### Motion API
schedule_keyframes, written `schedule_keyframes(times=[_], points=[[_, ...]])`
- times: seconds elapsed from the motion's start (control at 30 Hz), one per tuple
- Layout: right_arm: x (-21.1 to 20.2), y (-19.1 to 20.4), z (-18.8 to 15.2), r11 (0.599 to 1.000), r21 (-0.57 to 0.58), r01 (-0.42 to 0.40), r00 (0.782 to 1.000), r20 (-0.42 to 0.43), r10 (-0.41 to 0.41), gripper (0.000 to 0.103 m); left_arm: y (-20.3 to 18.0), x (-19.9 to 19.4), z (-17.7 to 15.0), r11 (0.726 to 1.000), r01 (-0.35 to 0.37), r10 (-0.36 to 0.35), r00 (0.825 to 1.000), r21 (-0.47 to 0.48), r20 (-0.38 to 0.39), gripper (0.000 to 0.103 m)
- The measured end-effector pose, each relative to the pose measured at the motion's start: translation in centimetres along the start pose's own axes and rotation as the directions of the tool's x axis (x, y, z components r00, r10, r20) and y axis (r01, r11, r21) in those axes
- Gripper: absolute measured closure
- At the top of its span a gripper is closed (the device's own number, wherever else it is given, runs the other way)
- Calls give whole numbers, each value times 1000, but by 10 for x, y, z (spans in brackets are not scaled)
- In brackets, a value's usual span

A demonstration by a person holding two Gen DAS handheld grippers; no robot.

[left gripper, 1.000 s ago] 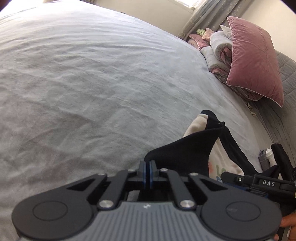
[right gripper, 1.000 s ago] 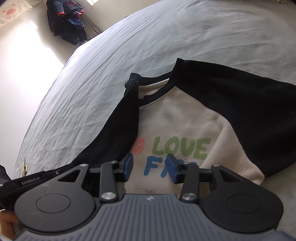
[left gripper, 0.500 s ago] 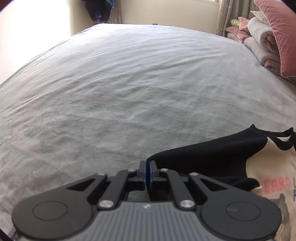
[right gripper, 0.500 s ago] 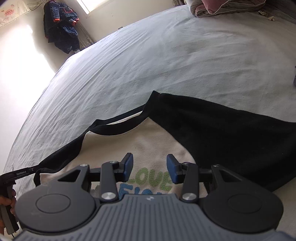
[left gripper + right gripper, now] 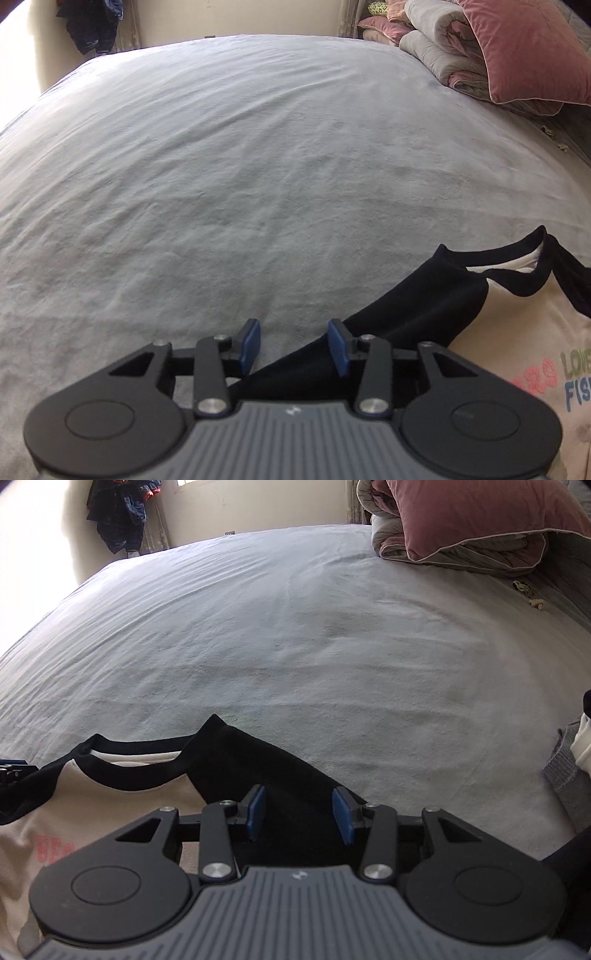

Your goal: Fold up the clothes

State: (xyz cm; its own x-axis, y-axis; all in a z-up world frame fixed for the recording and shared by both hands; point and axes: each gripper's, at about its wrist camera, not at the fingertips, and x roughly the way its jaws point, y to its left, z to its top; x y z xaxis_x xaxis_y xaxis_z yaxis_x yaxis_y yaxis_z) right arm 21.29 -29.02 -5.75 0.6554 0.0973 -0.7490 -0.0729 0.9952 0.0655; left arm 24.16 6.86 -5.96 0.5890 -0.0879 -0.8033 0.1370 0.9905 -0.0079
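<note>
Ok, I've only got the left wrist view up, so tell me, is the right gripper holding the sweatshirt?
Observer: No. The right gripper is open. The sweatshirt's black sleeve shows between its fingers, ungripped.
Operator: Anything else lying on the bed over on that side?
Observer: Yes. A grey garment lies at the far right edge of that view, with some white cloth against it.
</note>
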Motion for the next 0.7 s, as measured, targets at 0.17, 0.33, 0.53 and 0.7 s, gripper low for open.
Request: schedule_keyframes(times=[0.17, 0.33, 0.53, 0.7], points=[[19, 6, -5, 996, -71, 45, 999, 1, -45, 57, -11, -4, -7, 999, 19, -18, 1000, 48, -11, 68], [17, 25, -8, 991, -123, 55, 999, 9, -54, 93, -22, -11, -16, 997, 25, -24, 1000, 73, -13, 99], [1, 59, -21, 971, -167, 172, 981, 122, -152, 96, -31, -35, -37, 984, -176, 173, 974, 9, 146, 101], [-22, 78, -12, 959, -204, 197, 957, 251, -143, 98, -8, -48, -24, 962, -265, 275, 936, -71, 222, 101]])
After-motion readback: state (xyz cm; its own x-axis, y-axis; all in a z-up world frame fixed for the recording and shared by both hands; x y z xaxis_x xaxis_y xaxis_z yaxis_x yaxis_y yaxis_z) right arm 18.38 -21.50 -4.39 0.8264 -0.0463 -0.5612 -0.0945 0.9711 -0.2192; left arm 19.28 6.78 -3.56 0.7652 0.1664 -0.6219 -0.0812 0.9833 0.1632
